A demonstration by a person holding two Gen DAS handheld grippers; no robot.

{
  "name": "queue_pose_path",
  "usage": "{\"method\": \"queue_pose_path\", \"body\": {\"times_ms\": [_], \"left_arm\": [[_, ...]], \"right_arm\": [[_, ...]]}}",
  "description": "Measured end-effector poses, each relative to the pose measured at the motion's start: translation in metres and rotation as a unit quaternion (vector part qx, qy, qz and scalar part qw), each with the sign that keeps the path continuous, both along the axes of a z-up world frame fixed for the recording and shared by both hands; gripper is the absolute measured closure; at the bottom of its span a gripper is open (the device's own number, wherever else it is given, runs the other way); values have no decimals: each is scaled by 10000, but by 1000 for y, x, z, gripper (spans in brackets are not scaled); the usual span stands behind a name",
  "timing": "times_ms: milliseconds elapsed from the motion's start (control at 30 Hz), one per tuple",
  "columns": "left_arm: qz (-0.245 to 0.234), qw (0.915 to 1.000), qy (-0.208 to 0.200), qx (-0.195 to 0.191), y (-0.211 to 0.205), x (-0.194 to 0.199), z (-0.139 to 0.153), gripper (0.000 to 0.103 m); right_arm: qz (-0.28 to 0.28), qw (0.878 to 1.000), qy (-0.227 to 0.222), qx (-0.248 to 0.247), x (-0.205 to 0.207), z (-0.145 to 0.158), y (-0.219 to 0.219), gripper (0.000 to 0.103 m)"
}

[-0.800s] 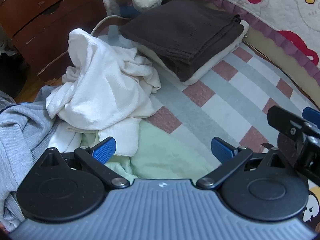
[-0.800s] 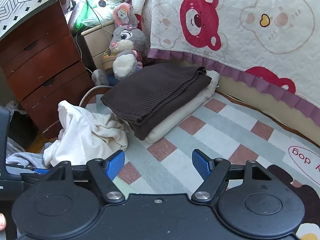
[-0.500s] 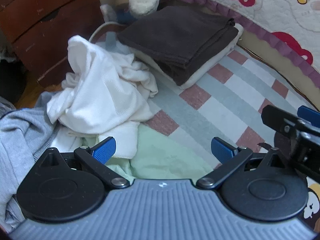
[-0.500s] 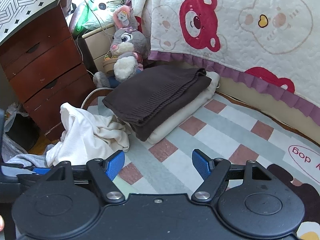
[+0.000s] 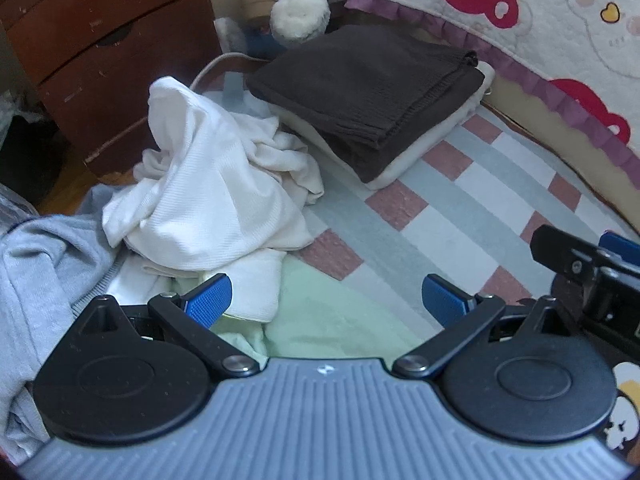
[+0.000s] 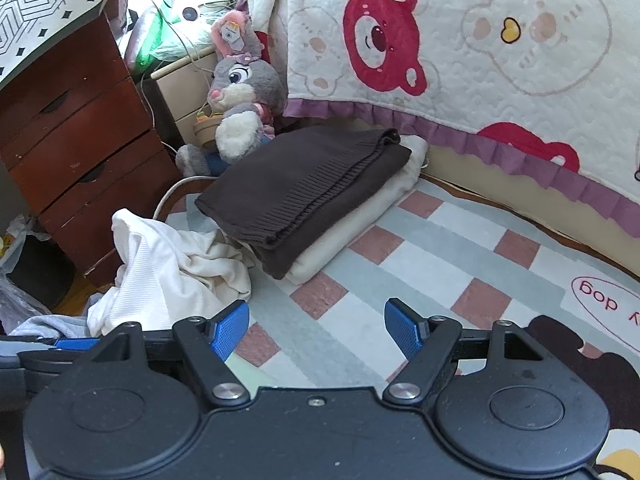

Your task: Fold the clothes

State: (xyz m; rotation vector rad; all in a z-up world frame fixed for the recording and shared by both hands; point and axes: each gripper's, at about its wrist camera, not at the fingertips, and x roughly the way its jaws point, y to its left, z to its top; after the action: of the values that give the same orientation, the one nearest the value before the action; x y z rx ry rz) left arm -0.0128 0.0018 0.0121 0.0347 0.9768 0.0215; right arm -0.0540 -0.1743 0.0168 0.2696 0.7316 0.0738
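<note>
Your left tongs [image 5: 326,300] spread wide, empty, above pale green garment [image 5: 340,320]. Your right tongs [image 6: 316,330] likewise agape, empty. White garment heap [image 5: 208,196] just beyond green garment; folded brown stack [image 5: 372,92] farther behind heap.

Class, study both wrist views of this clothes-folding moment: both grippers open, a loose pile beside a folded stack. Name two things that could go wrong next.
1. The white garment is crumpled over the pale green cloth and grey garment; the open left gripper may pinch several layers together.
2. It lies against the folded brown sweater; dragging it out could disturb that stack.
</note>
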Motion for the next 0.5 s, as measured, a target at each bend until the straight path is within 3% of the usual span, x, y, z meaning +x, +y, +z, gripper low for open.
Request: {"method": "queue_pose_path", "body": {"times_ms": [300,500], "left_arm": [[84,9998,-8,-174,7,-2,3,0],[54,9999,-30,-94,1,-4,3,0]], "right_arm": [[18,10000,74,-20,0,-3,2,24],[5,9999,96,-50,-1,-3,3,24]]}}
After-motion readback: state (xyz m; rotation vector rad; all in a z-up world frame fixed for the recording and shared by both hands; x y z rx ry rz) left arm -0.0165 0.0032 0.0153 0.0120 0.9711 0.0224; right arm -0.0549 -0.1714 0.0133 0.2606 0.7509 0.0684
